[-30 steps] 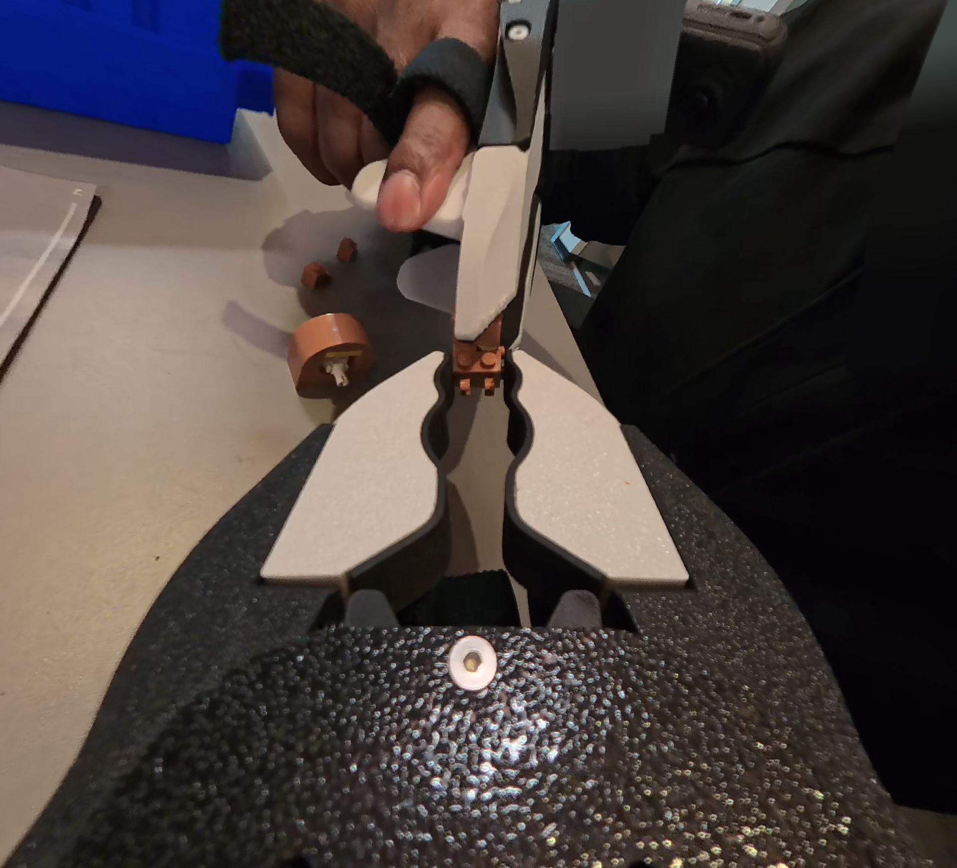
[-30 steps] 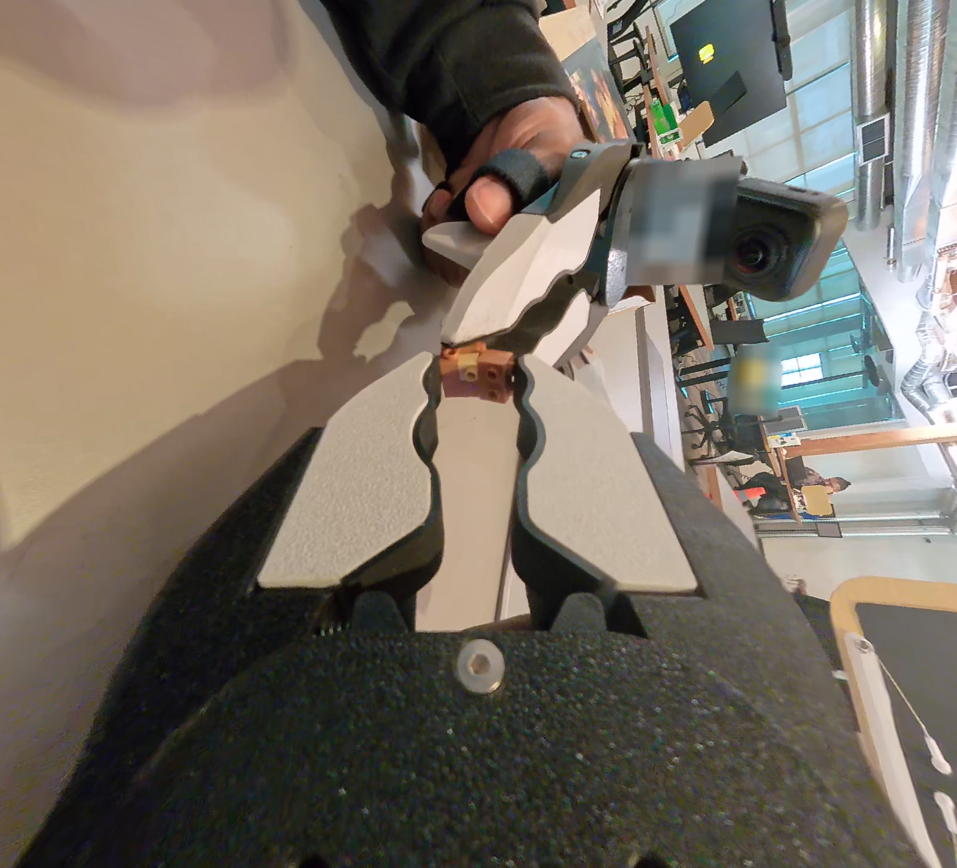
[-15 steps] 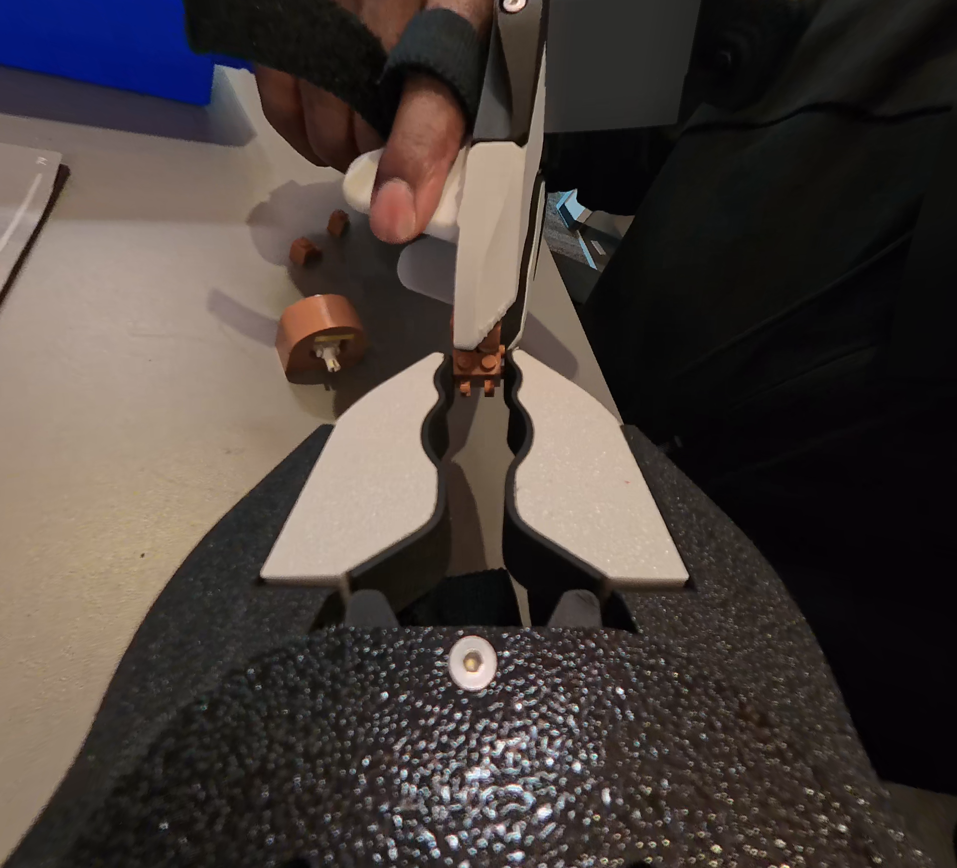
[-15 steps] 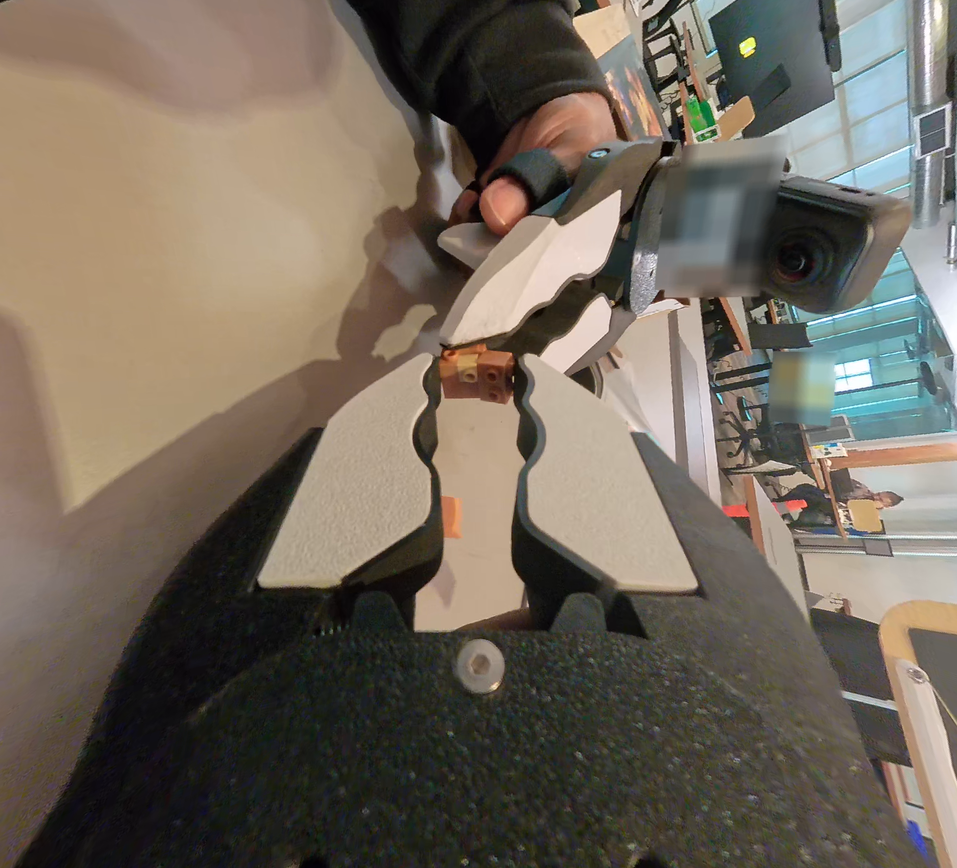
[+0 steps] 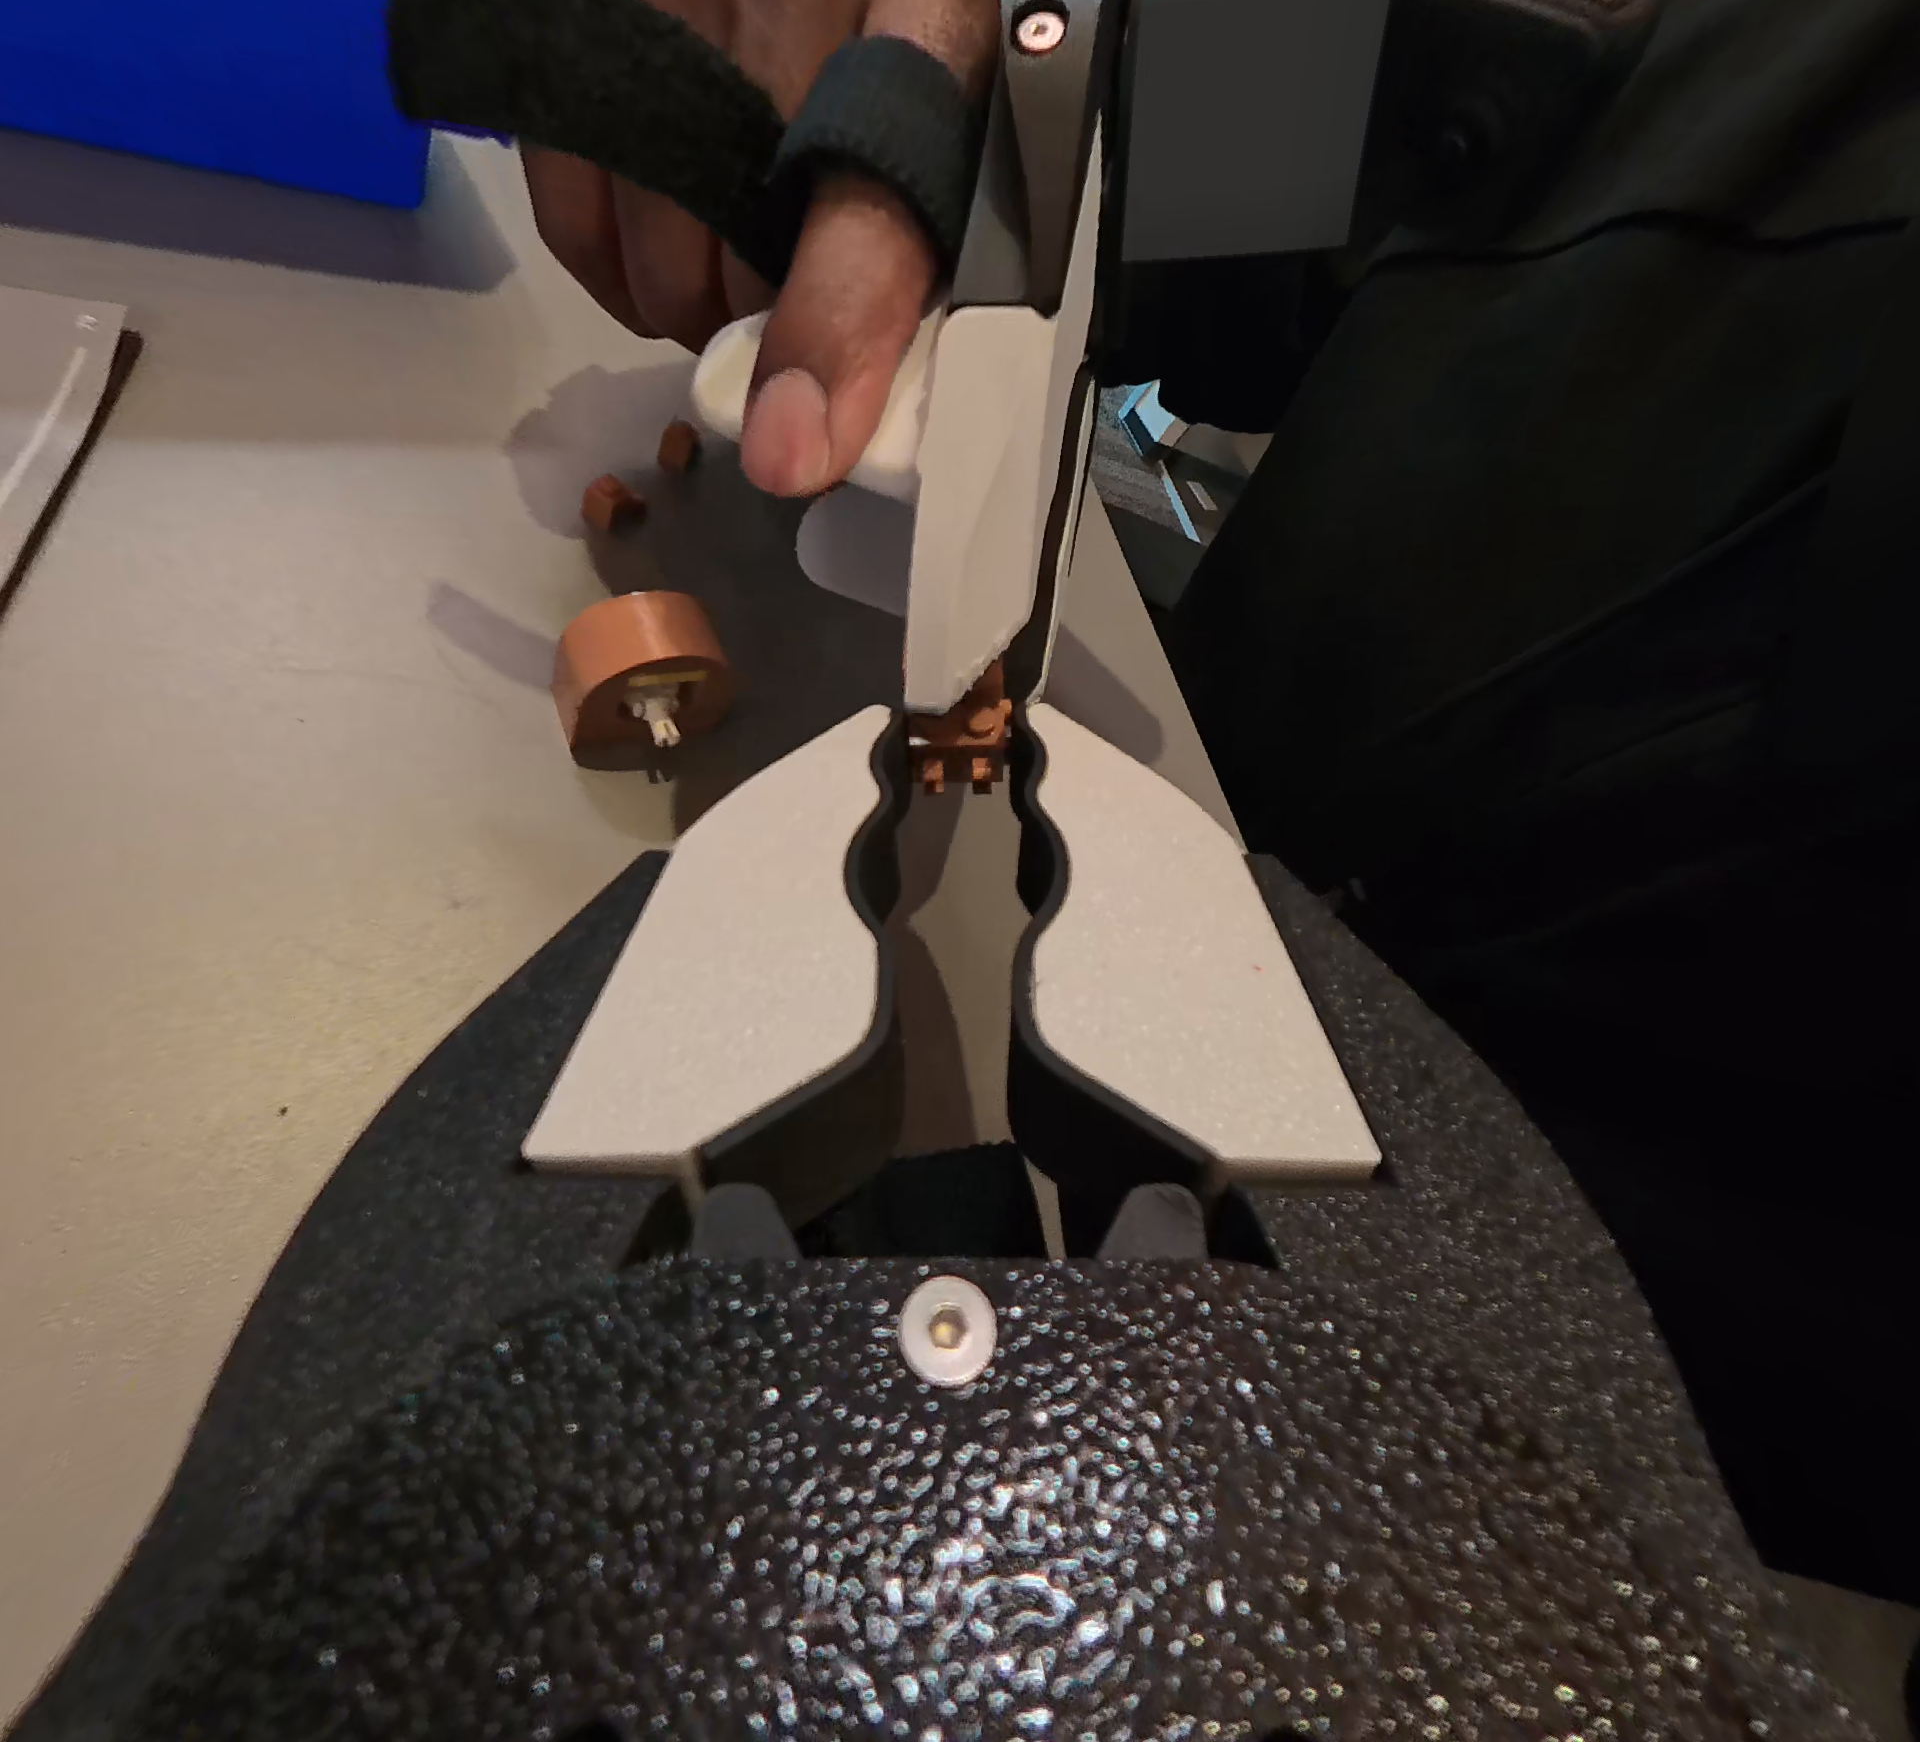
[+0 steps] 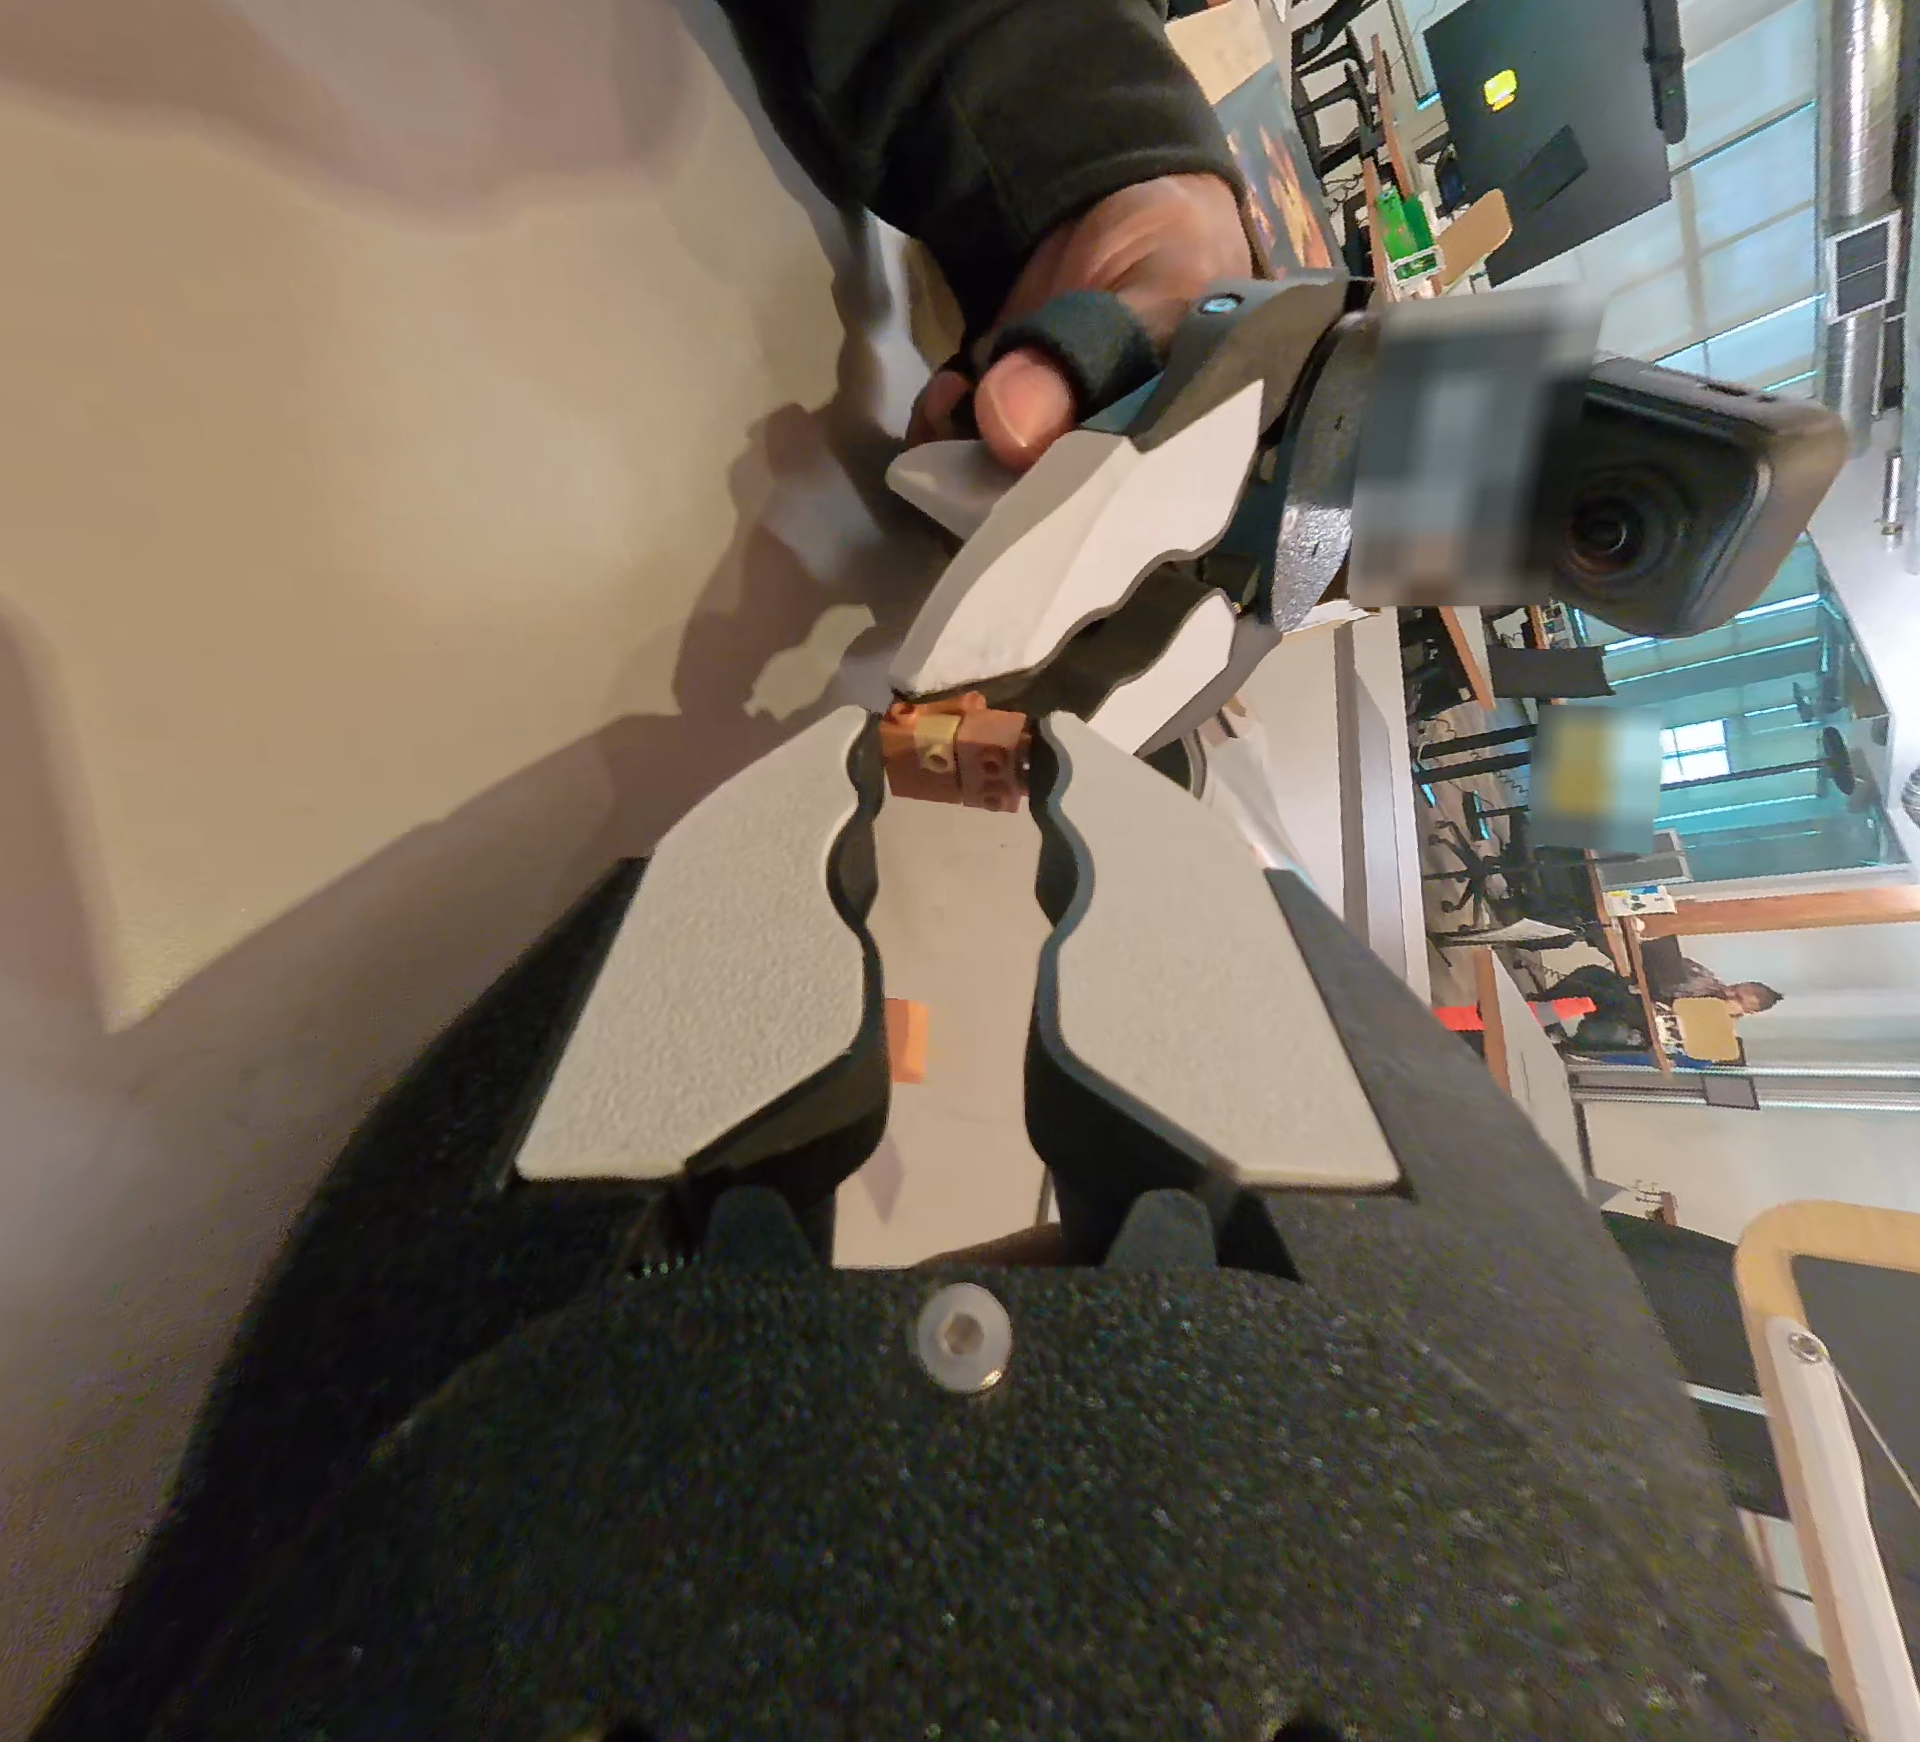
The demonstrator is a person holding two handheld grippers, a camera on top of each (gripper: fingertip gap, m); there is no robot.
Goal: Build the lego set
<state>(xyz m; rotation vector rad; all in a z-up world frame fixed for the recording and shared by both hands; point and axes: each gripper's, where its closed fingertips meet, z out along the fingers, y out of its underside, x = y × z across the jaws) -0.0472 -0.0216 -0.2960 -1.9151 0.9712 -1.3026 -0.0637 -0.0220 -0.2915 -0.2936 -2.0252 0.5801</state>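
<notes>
Left wrist view: at frame centre the left gripper is clamped on a small brown brick assembly, which the right gripper also pinches from above; farther left, a brown wheel lies on the table.

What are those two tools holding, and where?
Both the left tool and right tool pinch one small brown brick assembly by its sides, at their fingertips.
</notes>
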